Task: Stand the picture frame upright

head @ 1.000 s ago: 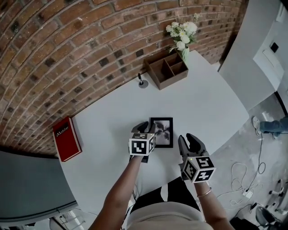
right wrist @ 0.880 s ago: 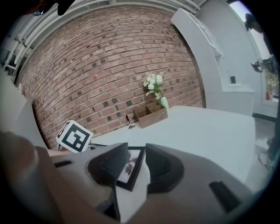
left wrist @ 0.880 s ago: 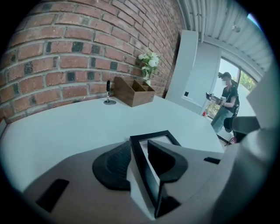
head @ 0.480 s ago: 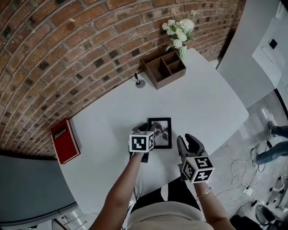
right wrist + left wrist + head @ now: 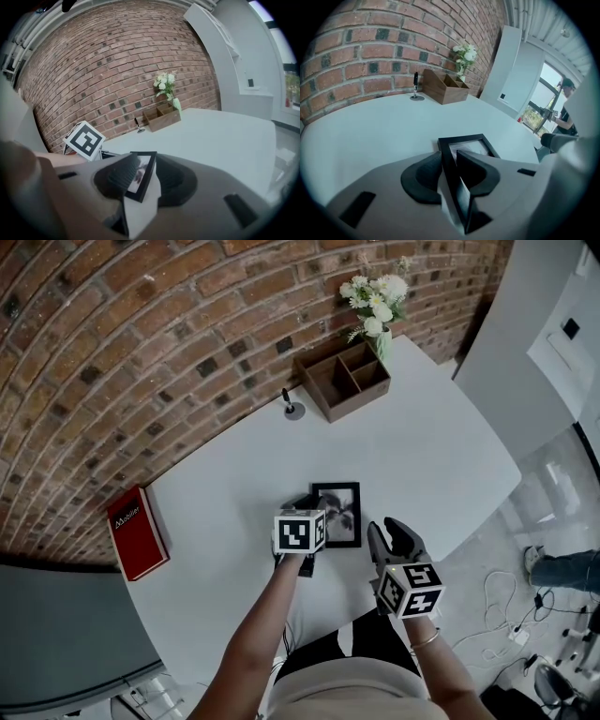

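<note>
Two claws work over a white surface (image 5: 422, 456). At far left, a red book (image 5: 138, 532) lies at the surface's edge. The left claw (image 5: 306, 505) has just been narrowing its jaws, which now clasp the left rail of the picture frame (image 5: 339, 515). The frame lies flat towards the near edge, where it lay a second ago. The right claw (image 5: 389, 529) is unchanged, jaws wide and empty, just right of the frame and apart from it. At far right, a wooden organiser (image 5: 345, 381) and flowers (image 5: 375, 301) stand by the brick wall (image 5: 141, 352).
</note>
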Action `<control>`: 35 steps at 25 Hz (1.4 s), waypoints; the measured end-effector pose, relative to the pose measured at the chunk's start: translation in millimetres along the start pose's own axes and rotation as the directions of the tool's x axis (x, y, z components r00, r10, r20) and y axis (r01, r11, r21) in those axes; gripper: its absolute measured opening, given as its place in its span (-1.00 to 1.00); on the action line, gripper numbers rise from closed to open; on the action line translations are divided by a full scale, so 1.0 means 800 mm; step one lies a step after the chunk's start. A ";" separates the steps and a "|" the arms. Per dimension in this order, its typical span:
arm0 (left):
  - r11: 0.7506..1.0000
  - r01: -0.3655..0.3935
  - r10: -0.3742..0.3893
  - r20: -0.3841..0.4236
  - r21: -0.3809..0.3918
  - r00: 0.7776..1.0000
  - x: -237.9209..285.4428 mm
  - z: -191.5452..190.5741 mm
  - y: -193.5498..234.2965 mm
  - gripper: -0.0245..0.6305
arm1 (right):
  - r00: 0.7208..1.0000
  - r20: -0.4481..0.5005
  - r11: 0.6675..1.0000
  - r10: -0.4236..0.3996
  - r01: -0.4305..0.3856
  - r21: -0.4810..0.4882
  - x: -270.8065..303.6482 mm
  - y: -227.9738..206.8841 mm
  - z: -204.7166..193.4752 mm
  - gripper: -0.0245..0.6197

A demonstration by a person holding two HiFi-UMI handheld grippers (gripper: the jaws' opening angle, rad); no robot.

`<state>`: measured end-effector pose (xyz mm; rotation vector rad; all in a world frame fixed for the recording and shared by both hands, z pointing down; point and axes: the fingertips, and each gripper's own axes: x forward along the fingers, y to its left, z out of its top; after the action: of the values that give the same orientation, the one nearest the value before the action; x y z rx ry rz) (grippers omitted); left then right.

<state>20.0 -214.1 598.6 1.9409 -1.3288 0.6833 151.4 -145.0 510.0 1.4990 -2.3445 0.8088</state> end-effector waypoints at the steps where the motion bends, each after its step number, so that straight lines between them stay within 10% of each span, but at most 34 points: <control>1: 1.000 -0.002 0.002 -0.001 0.001 1.000 0.000 0.000 0.000 -0.64 | 1.000 -0.004 1.000 0.000 0.000 -0.001 0.001 0.001 -0.002 -0.58; 35: 0.997 -0.058 0.063 0.099 -0.050 0.993 -0.007 0.012 -0.001 -0.74 | 0.976 -0.215 0.999 -0.011 0.004 -0.032 0.035 0.011 -0.059 -0.58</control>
<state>19.5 -217.8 587.9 1.9265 -1.4574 0.5840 126.7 -136.5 559.5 1.3339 -2.1811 0.8806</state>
